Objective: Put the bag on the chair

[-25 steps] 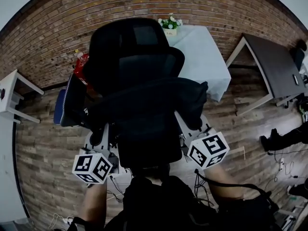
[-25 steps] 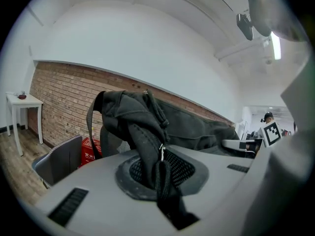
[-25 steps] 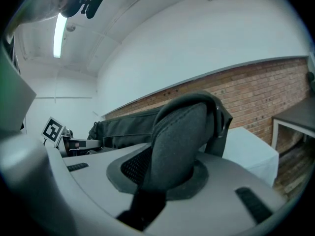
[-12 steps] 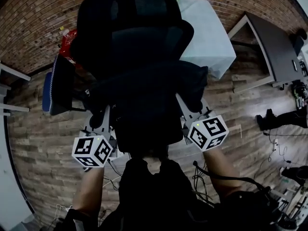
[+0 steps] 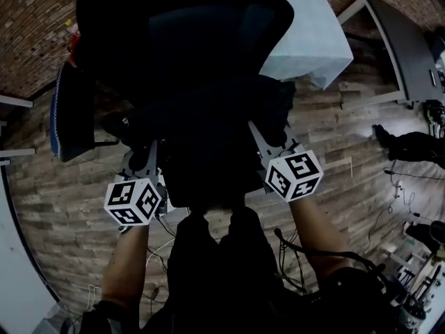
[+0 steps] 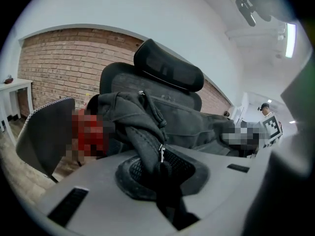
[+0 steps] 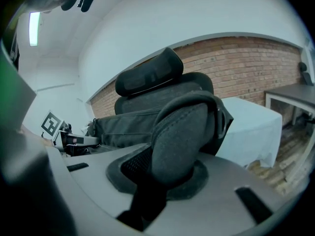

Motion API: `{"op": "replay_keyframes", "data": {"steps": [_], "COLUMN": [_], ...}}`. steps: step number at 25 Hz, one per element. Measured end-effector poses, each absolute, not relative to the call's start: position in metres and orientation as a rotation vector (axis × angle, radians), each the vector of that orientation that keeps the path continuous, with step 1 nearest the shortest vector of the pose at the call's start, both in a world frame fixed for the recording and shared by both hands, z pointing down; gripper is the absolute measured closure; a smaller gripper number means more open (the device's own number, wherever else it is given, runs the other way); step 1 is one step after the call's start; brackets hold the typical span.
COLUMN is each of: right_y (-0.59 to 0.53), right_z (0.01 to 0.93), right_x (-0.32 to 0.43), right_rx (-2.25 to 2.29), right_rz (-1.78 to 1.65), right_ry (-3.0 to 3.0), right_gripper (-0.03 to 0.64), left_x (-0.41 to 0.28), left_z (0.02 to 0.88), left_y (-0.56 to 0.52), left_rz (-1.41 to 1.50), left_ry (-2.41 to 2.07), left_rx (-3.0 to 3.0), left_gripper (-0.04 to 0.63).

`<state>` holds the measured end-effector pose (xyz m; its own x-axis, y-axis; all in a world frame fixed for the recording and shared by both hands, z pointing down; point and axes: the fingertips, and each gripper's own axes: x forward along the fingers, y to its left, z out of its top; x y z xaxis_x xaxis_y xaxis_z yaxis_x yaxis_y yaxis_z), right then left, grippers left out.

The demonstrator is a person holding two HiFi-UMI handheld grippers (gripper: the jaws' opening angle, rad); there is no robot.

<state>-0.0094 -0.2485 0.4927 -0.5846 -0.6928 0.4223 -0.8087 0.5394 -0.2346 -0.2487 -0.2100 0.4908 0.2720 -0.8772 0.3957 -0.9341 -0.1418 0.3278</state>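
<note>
A black bag (image 5: pixel 208 120) hangs crosswise between my two grippers, in front of the black office chair (image 5: pixel 181 19) with its headrest and mesh back. My left gripper (image 5: pixel 147 157) is shut on the bag's left end; in the left gripper view (image 6: pixel 158 173) a dark strap with a metal zip pull (image 6: pixel 160 153) is pinched between the jaws. My right gripper (image 5: pixel 260 136) is shut on the right end, and in the right gripper view (image 7: pixel 156 181) its jaws clamp a padded grey strap (image 7: pixel 178 134). The bag hides the chair's seat.
A table under a white cloth (image 5: pixel 309 37) stands behind the chair on the right. A second chair with a blue edge (image 5: pixel 66 113) is at the left. A dark desk (image 5: pixel 407 47) and cables on the wooden floor (image 5: pixel 348 186) lie to the right.
Both grippers have come down with the bag, which now sits lower against the chair's back. The chair fills more of the head view.
</note>
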Motion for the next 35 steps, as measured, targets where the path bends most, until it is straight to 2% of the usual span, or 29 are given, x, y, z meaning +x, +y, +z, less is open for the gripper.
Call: {"op": "replay_keyframes", "data": {"steps": [35], "right_y": [-0.271], "right_z": [0.756], "right_x": [-0.029], "right_rx": [1.114], "right_rz": [0.802], "right_ry": [-2.235], "right_gripper": [0.528], "left_x": [-0.264], "left_z": [0.745], "left_y": [-0.228], "left_rz": [0.439], "left_ry": [-1.552], "left_rx": [1.747], "left_gripper": [0.546]}}
